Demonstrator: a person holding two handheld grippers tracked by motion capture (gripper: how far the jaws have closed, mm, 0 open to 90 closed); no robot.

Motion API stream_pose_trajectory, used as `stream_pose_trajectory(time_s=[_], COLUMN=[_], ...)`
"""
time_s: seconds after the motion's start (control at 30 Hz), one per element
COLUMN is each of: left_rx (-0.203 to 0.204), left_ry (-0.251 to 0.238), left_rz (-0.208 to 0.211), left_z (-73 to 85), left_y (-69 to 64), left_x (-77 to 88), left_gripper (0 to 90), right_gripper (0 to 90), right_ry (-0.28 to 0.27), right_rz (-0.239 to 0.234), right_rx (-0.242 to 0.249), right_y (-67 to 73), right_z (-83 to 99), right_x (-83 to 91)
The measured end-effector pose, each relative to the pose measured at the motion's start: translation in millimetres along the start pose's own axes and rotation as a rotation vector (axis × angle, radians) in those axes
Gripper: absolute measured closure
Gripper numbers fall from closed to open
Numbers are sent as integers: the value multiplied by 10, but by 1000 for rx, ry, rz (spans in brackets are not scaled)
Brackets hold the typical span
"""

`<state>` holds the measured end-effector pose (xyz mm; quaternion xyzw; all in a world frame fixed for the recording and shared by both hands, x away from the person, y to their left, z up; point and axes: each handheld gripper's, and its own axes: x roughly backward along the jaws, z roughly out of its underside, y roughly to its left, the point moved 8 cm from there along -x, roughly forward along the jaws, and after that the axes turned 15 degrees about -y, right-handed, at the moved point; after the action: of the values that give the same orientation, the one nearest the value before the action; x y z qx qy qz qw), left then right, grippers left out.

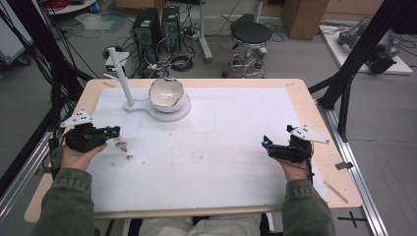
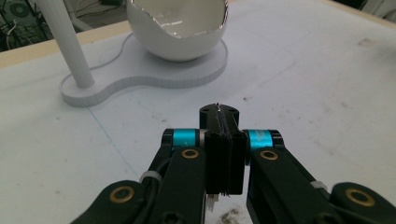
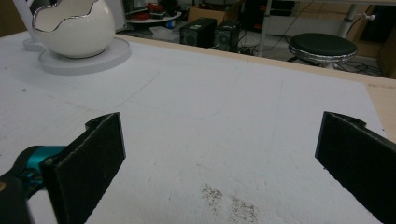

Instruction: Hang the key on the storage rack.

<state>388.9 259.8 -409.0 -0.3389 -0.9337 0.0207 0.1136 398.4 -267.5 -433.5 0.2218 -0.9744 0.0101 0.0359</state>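
Over on the counter (image 1: 314, 118) a white sheet (image 1: 221, 147) covers most of the top, and at its far left an egg-shaped bowl (image 1: 166, 94) with a jagged rim sits on a flat white base (image 1: 182, 111) beside a slanting white post (image 1: 120, 73). The left gripper (image 1: 114, 131) rests near the left edge, fingers (image 2: 224, 158) pressed together on nothing visible, with small crumbs (image 1: 123, 146) just beside it. The right gripper (image 1: 266, 143) sits well apart, fingers (image 3: 86, 165) spread wide over bare sheet and a dark smudge (image 3: 229, 200).

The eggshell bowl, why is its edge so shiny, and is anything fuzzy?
Left gripper view: lamp glare glints off the white egg-shaped bowl along its silvery jagged rim. Right gripper view: the near black jaws look soft and blurry. High view: dim and slightly fuzzy, no strong shadows on the white table mat.
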Motion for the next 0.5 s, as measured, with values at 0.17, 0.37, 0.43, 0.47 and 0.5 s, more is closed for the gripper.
stream_pose_trajectory(time_s=[0.17, 0.37, 0.43, 0.47, 0.5], left_rx=[-22, -39, -40, -39, -40], left_ry=[-17, 6, 5, -2, -3], left_rz=[-8, -5, -7, -15, -18], left_z=[-153, -253, -272, -315, -336], left_y=[2, -16, -19, -14, -8], left_x=[-22, -79, -90, -109, -113], left_gripper=[892, 891, 891, 891, 891], right_gripper=[5, 5, 5, 5, 5], right_ry=[-4, -5, -11, -14, -17], right_rz=[3, 5, 11, 14, 15], right_rx=[1, -4, -2, -9, -8], right_y=[-3, -5, -15, -14, -18], right_z=[-7, -11, -17, -21, -25], right_x=[8, 15, 13, 17, 17])
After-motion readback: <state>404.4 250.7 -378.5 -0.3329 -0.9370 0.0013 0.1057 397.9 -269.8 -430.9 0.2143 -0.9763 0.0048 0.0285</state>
